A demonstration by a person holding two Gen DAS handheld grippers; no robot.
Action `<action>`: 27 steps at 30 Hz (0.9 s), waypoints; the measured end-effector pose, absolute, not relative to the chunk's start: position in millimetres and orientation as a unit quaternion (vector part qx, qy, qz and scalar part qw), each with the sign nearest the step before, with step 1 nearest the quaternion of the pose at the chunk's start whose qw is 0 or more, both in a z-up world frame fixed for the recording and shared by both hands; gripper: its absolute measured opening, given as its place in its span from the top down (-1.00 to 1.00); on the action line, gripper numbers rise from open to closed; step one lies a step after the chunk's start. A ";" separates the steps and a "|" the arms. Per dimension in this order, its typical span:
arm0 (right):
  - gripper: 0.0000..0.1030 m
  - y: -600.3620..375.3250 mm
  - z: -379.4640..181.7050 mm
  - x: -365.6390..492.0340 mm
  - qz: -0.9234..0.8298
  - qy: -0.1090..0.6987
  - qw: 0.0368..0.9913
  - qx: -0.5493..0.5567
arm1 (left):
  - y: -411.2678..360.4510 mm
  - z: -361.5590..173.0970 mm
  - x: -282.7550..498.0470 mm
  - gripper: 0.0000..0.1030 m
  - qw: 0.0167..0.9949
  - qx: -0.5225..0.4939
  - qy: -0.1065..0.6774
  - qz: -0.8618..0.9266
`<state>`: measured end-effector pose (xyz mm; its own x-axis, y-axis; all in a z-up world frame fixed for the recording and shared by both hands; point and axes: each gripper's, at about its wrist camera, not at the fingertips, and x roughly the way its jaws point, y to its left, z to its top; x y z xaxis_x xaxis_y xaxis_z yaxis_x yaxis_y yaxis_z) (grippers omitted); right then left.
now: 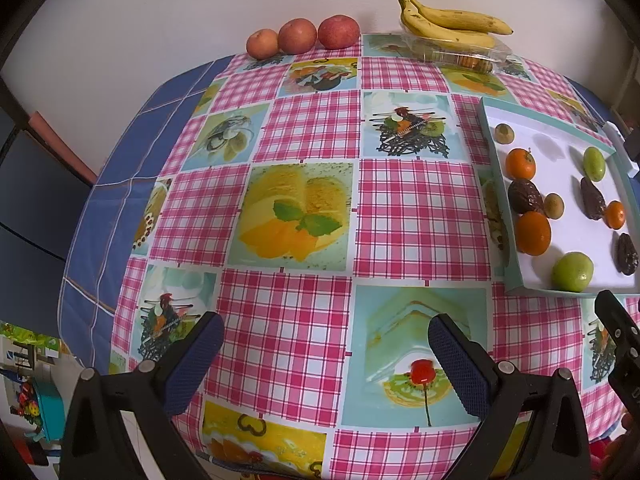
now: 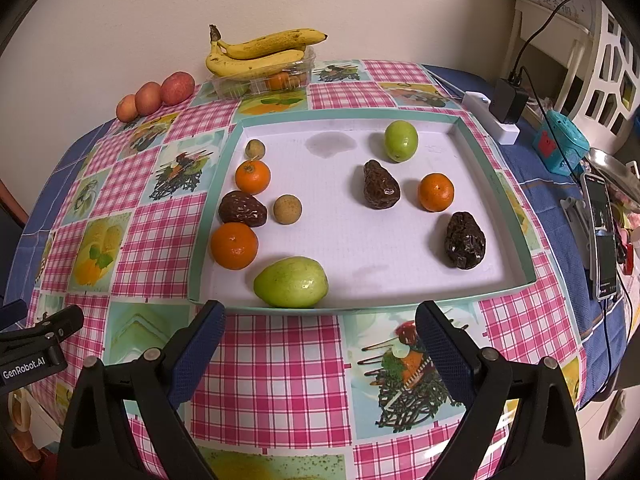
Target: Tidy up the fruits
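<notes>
Left gripper (image 1: 326,340): jaws spread wide, nothing between them, hovering over bare tablecloth (image 1: 312,128) at the bottom of the left wrist view. Right gripper (image 2: 320,328): likewise wide apart and empty, at the bottom of the right wrist view, just short of the near rim of the tray (image 2: 216,184).

Fruit, in the right wrist view:
- Shallow white tray with teal rim, centre of frame, holding mixed loose fruit.
- Large green fruit (image 2: 291,282), lower centre, against the near rim.
- Smaller green fruit (image 2: 401,141), upper right of the tray.
- Three oranges: lower left (image 2: 234,246), left (image 2: 252,177), right (image 2: 436,192).
- Three dark wrinkled fruits: left (image 2: 242,209), centre (image 2: 380,186), right (image 2: 465,246).
- Two small tan round fruits: (image 2: 287,209) and (image 2: 255,149).
- Bananas (image 2: 256,54) lying across a clear plastic tub (image 2: 264,80), upper centre by the wall.
- Three apples (image 2: 154,96) in a row, upper left, at the table's far edge.

Risks, as judged:
- Round fruit likely rolls if nudged; the left cluster sits touching or nearly so, so a jaw closing on one could push its neighbours.
- Wrinkled dark fruits look soft; a hard squeeze may crush them.
- The low rim could catch a finger coming in flat and shift the whole tray.
- The two grippers sit close together; both reaching in could collide.

Surface and room: glossy pink-check cloth with dessert pictures over a blue one; plain pale wall behind. Right edge of the right wrist view: a phone (image 2: 602,236), charger and cable (image 2: 508,100), a white chair (image 2: 560,32).
</notes>
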<state>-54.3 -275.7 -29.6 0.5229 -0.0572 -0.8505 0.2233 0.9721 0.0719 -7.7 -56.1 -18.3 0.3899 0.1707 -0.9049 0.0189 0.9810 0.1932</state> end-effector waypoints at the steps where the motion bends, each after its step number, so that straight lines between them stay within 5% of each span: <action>1: -0.86 -275.6 -29.7 -54.2 -0.081 0.482 0.868 0.086 | -56.1 -18.4 -7.5 -1.00 0.829 0.086 0.551 0.045; 27: -0.86 -274.0 -32.6 -53.9 -0.077 0.488 0.866 0.080 | -48.2 -16.8 -7.6 -1.00 0.830 0.073 0.549 0.066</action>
<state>-53.9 -274.0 -32.6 0.5113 -0.0556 -0.8576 0.2117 0.9753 0.0629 -7.6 -48.2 -16.8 0.3878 0.1893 -0.9021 -0.0292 0.9807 0.1932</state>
